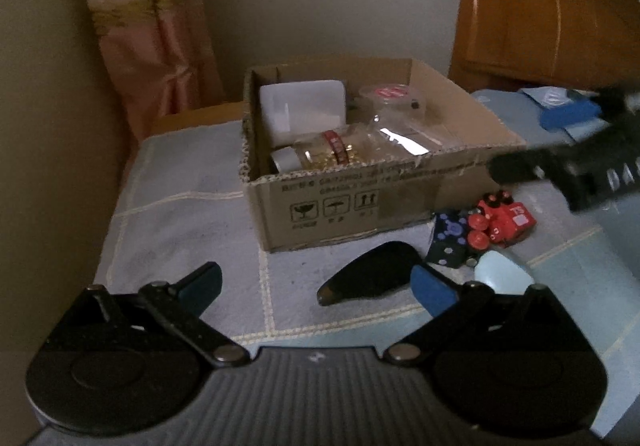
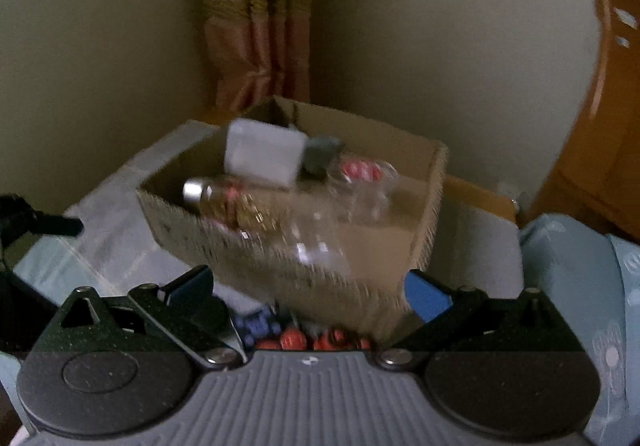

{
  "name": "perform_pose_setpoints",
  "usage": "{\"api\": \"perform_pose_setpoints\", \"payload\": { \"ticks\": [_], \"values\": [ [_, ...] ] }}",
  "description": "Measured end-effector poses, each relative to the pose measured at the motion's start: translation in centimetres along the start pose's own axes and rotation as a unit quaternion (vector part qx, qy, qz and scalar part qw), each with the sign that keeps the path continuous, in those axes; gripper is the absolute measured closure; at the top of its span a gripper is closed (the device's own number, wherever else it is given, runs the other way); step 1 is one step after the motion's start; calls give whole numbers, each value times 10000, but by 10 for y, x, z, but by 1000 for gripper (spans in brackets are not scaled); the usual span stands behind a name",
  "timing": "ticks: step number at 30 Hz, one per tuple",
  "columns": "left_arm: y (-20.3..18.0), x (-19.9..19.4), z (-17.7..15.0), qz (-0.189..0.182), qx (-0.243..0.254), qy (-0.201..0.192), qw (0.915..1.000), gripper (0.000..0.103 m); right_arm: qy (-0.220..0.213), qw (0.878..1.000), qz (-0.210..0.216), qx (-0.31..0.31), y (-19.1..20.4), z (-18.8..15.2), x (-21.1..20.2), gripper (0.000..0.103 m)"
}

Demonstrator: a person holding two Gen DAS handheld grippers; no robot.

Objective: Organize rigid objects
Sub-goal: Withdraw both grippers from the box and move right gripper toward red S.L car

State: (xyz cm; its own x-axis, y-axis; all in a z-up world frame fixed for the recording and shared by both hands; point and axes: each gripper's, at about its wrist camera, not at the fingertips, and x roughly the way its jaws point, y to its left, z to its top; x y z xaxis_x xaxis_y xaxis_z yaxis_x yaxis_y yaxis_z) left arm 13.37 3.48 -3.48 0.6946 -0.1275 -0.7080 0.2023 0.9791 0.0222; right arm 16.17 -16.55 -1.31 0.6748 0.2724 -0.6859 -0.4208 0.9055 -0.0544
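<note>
- Left hand-held gripper [image 1: 316, 284]: jaws spread wide, nothing between them, low over the pale blue quilted table cover [image 1: 180, 206].
- Flat black curved-edge piece [image 1: 370, 276] lies on the cover between its blue-padded fingers [image 1: 434, 286].
- Right hand-held gripper [image 2: 308, 292]: jaws wide, empty, close to the brown cardboard box [image 2: 320, 270]; view blurred.
- Just beside the box's front corner: dark blue dotted cube [image 1: 450, 238], red knobbed toy block [image 1: 502, 220], pale blue rounded lid [image 1: 504, 270].
- In box: white plastic container [image 1: 302, 110], clear glass jar w/ gold contents [image 1: 332, 154] lying on its side, clear red-topped jar [image 1: 390, 104].
</note>
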Motion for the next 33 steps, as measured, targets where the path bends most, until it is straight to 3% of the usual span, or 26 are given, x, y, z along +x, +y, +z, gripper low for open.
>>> {"api": "perform_pose_setpoints", "payload": {
  "ticks": [10,15,22,33],
  "values": [
    [-9,14,-20,-57,-385,328,9987,2,287,9907,-597,1187,-28,-67,9,0],
    [-11,22,-18,-116,-493,399,9979,2,462,9812,-423,1823,-46,-69,30,0],
    [-12,40,-11,-128,-462,499,9976,2,711,9777,-672,1860,-43,-71,60,0],
    [-23,70,-4,-177,-368,663,9970,2,730,9757,-1088,1755,-55,-78,57,0]
  ]
}}
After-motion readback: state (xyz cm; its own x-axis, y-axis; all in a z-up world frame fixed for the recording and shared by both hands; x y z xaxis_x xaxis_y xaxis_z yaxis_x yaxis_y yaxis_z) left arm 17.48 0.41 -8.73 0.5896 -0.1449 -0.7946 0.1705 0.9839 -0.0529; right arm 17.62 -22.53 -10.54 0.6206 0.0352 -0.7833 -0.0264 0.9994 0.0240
